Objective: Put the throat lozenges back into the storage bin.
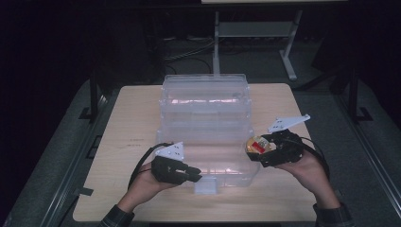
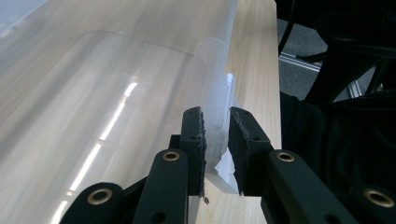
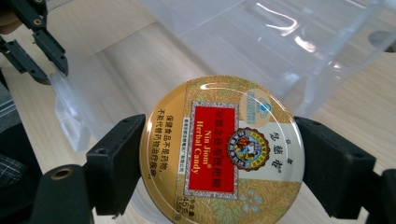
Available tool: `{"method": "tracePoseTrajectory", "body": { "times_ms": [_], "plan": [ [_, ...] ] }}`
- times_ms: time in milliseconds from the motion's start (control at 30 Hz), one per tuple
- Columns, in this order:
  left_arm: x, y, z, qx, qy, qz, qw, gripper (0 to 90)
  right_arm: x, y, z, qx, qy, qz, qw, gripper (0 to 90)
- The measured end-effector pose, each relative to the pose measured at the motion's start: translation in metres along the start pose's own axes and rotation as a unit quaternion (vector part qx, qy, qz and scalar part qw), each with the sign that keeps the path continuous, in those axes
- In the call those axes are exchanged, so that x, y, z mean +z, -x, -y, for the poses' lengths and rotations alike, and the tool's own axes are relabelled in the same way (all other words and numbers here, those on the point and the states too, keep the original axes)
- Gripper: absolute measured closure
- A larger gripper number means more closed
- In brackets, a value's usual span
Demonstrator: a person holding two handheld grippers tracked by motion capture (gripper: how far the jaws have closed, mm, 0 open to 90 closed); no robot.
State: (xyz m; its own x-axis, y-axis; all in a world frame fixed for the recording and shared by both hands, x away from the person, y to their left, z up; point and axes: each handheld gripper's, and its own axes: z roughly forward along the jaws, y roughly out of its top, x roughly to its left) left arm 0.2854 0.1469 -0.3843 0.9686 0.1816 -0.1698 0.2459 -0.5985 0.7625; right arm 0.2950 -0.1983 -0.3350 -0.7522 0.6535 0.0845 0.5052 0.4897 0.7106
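Observation:
A clear plastic drawer unit (image 1: 204,101) stands mid-table, its bottom drawer (image 1: 215,163) pulled out toward me. My left gripper (image 1: 197,176) (image 2: 215,116) is shut on the drawer's clear front handle (image 1: 206,186) (image 2: 219,93), with a pad on either side of the tab. To the right of the drawer, my right gripper (image 1: 263,152) (image 3: 222,154) is shut on a round gold candy tin (image 1: 257,143) (image 3: 219,149) with a red label, held lid-up above the drawer's right front corner. The left gripper (image 3: 46,51) also appears far off in the right gripper view.
The light wooden table (image 1: 132,123) has bare surface left and right of the drawer unit. The drawer's floor (image 2: 93,116) looks bare through the clear plastic. Beyond the table stand a white metal frame (image 1: 288,56) and dark floor.

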Motion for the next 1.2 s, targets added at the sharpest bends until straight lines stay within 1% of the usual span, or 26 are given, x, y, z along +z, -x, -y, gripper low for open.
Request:
{"method": "tracePoseTrajectory", "body": {
  "times_ms": [167,233,267,333,500,767,1000,1067,1133,1200],
  "plan": [
    [0.000,0.000,0.000,0.001,0.000,0.000,1.0000,75.9,0.007,-0.007,-0.001,-0.010,-0.005,-0.009,0.9999,20.2],
    [0.000,0.000,0.000,-0.001,0.000,0.001,1.0000,75.9,0.010,-0.010,-0.001,-0.010,-0.008,-0.012,0.9998,20.1],
    [0.000,0.000,0.000,-0.001,0.000,0.001,1.0000,75.9,0.011,-0.011,0.000,-0.014,-0.007,-0.014,0.9998,20.1],
    [0.000,0.000,0.000,-0.001,0.000,0.001,1.0000,75.9,0.013,-0.013,0.000,-0.012,-0.009,-0.017,0.9997,20.1],
    [0.000,0.000,0.000,-0.001,0.000,0.001,1.0000,75.9,0.019,-0.018,0.001,-0.022,-0.015,-0.026,0.9993,20.1],
    [0.000,0.000,0.000,-0.001,0.000,0.001,1.0000,75.9,0.028,-0.023,0.002,-0.028,-0.024,-0.036,0.9987,20.0],
    [0.000,0.000,0.000,0.000,0.000,0.001,1.0000,75.9,0.034,-0.024,0.003,-0.035,-0.032,-0.035,0.9983,19.8],
    [0.000,0.000,0.000,-0.001,0.000,0.001,1.0000,75.9,0.035,-0.024,0.003,-0.037,-0.035,-0.030,0.9983,19.8],
    [0.000,0.000,0.000,-0.001,0.000,0.001,1.0000,75.9,0.036,-0.024,0.004,-0.038,-0.035,-0.032,0.9982,19.7],
    [0.000,0.000,0.000,-0.001,0.000,0.001,1.0000,75.9,0.036,-0.025,0.004,-0.039,-0.037,-0.028,0.9982,19.5]
  ]
}}
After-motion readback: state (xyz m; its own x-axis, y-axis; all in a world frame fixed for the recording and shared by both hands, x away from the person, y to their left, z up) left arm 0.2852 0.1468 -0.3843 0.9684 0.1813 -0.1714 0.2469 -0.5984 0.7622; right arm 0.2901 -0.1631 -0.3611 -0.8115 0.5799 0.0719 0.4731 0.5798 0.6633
